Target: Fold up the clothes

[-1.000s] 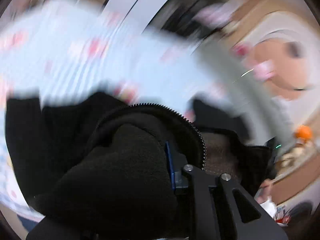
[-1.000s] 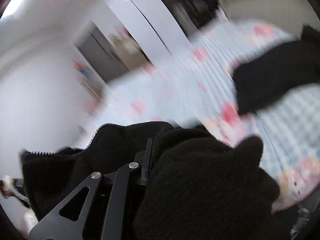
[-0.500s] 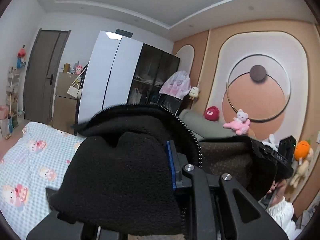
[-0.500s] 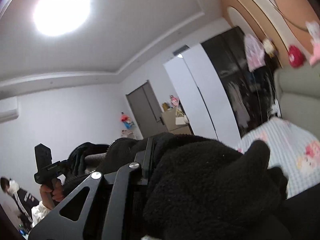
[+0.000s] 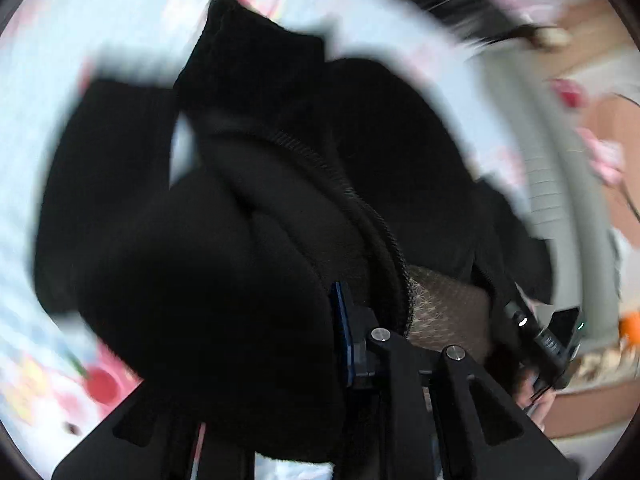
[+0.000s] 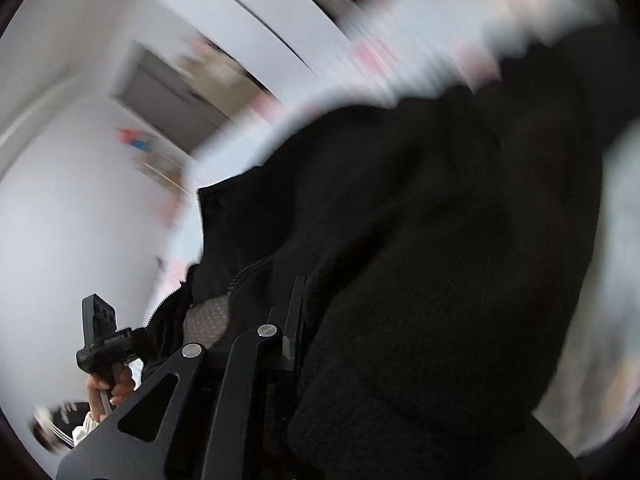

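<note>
A black fleece jacket (image 5: 240, 240) with a zipper (image 5: 320, 168) and a brown quilted lining (image 5: 444, 312) hangs between both grippers over the bed. My left gripper (image 5: 338, 324) is shut on its edge; fleece bulges over the left finger and hides it. In the right wrist view the same jacket (image 6: 440, 240) fills the middle and right. My right gripper (image 6: 298, 312) pinches it, its jaws easing open slightly with fleece still pressed between them. Each view shows the other gripper in a person's hand (image 5: 536, 396) (image 6: 108, 388). Both views are motion-blurred.
A light blue checked bedsheet (image 5: 60, 40) with pink cartoon prints lies under the jacket. A grey headboard (image 5: 560, 200) and peach wall with plush toys stand on the right. White wardrobe doors (image 6: 248, 12) and a grey door (image 6: 168, 96) lie beyond the bed.
Half a second ago both cameras pointed up at the room and ceiling. Both have swung down towards the bed, and the jacket now hangs spread lower over the sheet.
</note>
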{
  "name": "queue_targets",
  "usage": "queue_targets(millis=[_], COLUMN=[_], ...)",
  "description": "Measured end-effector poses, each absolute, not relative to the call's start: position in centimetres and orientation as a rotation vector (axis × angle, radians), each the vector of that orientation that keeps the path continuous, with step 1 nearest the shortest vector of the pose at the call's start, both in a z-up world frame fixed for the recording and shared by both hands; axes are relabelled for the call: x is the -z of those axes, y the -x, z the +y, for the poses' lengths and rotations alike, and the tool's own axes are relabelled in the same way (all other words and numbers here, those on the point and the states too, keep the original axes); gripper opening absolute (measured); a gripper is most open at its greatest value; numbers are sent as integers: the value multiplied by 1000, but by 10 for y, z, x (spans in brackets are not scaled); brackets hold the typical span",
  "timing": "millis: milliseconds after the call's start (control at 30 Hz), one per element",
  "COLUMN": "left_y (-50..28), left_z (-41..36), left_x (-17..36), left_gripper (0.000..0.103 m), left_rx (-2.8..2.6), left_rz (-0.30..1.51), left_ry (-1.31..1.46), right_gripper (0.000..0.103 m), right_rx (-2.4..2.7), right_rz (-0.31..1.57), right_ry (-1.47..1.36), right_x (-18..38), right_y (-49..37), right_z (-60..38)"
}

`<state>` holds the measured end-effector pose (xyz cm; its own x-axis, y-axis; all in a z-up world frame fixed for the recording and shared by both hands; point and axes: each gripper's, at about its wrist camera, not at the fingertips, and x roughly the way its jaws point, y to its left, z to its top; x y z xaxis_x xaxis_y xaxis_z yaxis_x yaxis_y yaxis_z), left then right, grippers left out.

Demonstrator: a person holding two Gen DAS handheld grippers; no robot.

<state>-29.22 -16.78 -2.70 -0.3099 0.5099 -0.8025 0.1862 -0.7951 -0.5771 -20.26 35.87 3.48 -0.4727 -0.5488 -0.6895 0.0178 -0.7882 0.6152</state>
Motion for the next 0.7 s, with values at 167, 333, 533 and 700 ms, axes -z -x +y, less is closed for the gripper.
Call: queue_targets(millis=[167,333,533,700], left_y=[270,193,121,126], left_z=[-155,-174,-150,-118], left_x=[71,65,66,70], left_gripper=[57,73,81,74], left_rx=[-2196,-2236,-2352,-2378], left_rz=[-875,-1117,-1284,-1208], left_ry=[1761,1547,1362,1410], right_gripper=[18,37,66,70], right_rx=[2233,2212,2115,2066], right_rz=[-798,-878,-825,-739], right_ry=[-1626,-1517,-1497,-1552], right_x=[64,54,62,69], right_y=[187,158,119,112], right_z=[370,380,359,342])
